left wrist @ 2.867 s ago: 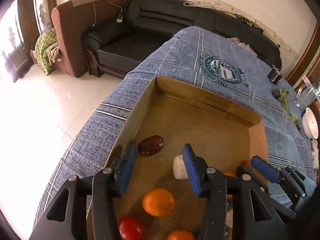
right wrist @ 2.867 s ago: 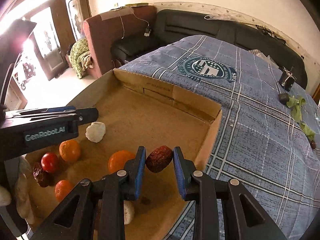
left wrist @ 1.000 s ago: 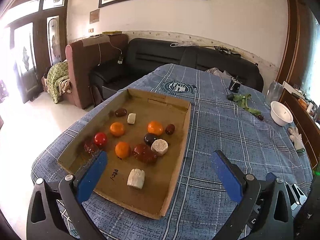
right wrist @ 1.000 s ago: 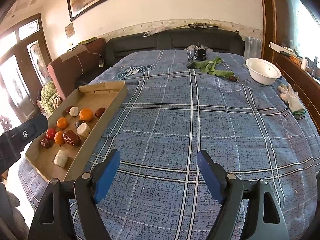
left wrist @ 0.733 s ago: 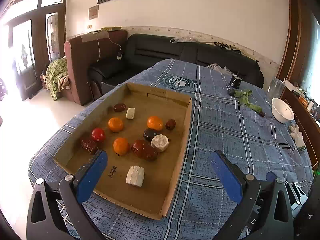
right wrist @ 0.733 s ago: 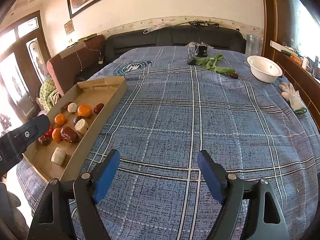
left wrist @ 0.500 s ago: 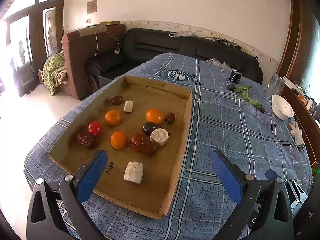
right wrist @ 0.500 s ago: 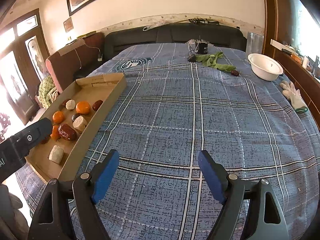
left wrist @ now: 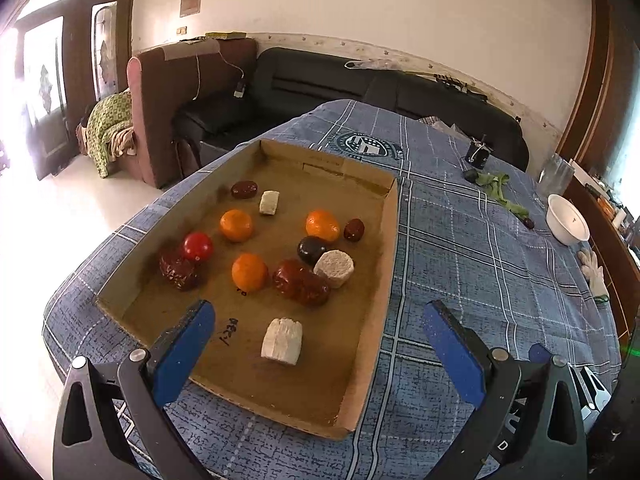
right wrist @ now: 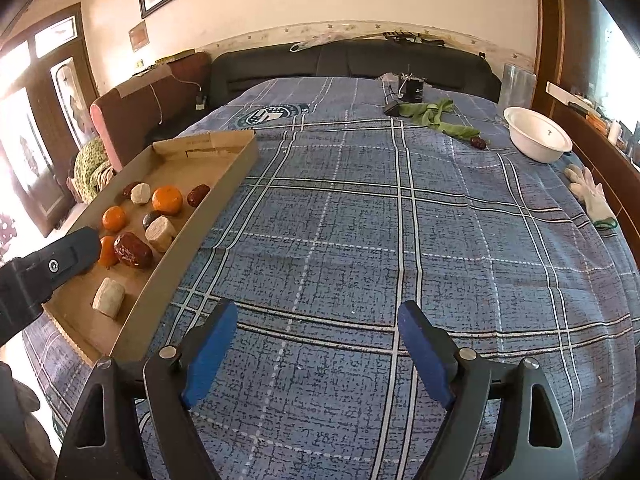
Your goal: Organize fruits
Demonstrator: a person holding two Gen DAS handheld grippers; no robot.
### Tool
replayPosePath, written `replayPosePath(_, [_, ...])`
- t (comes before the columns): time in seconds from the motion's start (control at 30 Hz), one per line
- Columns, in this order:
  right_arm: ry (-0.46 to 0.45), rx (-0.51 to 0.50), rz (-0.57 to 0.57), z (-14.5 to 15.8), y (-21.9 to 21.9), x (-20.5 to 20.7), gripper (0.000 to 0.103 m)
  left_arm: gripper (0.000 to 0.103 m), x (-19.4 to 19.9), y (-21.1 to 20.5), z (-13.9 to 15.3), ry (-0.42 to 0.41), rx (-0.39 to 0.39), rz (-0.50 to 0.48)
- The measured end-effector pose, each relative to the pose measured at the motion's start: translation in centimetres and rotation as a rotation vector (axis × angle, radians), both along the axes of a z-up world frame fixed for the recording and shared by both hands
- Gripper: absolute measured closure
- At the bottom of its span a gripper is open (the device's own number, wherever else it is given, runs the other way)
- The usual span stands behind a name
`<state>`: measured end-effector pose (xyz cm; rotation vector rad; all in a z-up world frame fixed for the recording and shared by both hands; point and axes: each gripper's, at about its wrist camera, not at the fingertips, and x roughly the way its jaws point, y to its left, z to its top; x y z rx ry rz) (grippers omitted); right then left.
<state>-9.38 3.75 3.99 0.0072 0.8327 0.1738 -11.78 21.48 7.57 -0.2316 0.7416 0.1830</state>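
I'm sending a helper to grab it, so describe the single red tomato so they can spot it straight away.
Find the shallow cardboard tray on the blue plaid cloth. The tomato sits toward its left wall, touching a wrinkled dark red fruit. It is the only smooth, shiny, bright red ball there.

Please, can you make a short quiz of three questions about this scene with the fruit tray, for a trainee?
1. True or false: the left gripper has its jaws shut on an orange.
2. How many oranges lie in the cardboard tray?
3. What is on the blue checked cloth outside the tray? A) a white bowl B) a banana C) a kettle

Key:
1. False. Both the left and the right gripper have their jaws wide apart with nothing between them.
2. Three: and.
3. A. The bowl stands at the far right side of the cloth, near a white glove.
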Motion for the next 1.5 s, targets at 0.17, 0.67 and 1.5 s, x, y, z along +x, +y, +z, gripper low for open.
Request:
replayPosePath(0.17, [-0.002,-0.007,0.008,0.1,0.5,-0.3,0.015,0.000,-0.6,0.5,0.2,-0.008,-0.007,0.011])
replayPosePath(0.67, [-0.056,-0.014,0.049,1.4,1.6,-2.9,0.013,0.000,-4.6,0.3,2.7,-0.165,0.095,0.114])
replayPosePath(1.5, [-0.129,-0.042,0.138,1.5,3.4,-4.1,0.008,0.000,-5.3,1.0,3.0,-0.185,0.061,0.088])
